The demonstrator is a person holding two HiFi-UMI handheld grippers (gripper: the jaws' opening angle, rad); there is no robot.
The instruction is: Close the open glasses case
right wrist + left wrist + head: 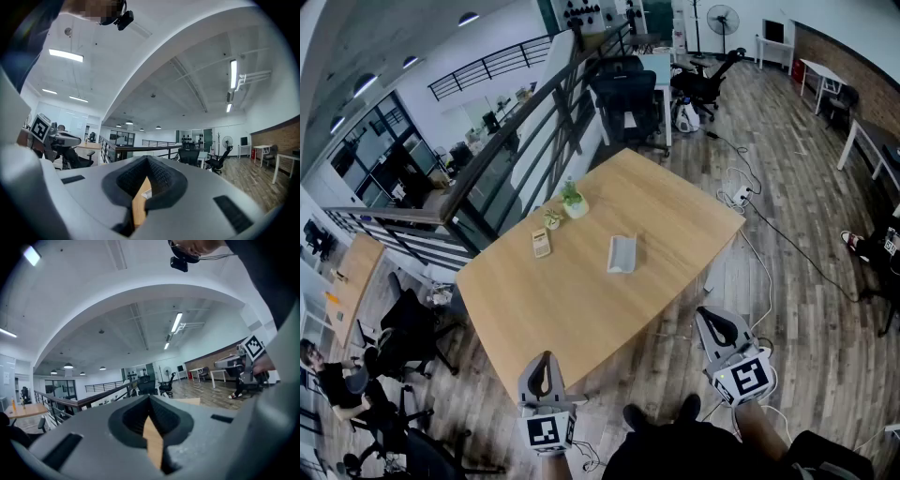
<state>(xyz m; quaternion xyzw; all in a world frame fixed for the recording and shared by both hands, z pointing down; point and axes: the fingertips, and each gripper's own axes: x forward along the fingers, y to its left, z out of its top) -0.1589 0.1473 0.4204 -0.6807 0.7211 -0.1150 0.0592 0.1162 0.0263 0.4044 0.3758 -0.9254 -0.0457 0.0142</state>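
Nothing is done yet: the case [622,253] lies open near the middle of the table [572,314], while the left hand-held gripper [546,358] and right hand-held gripper [707,317], both clenched and empty, wait beyond its near edge.

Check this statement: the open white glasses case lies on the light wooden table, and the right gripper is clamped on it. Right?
One thing is wrong. The open white glasses case does lie on the light wooden table, but the right gripper is shut on nothing, well short of the case, off the table's near edge. The head view shows this.
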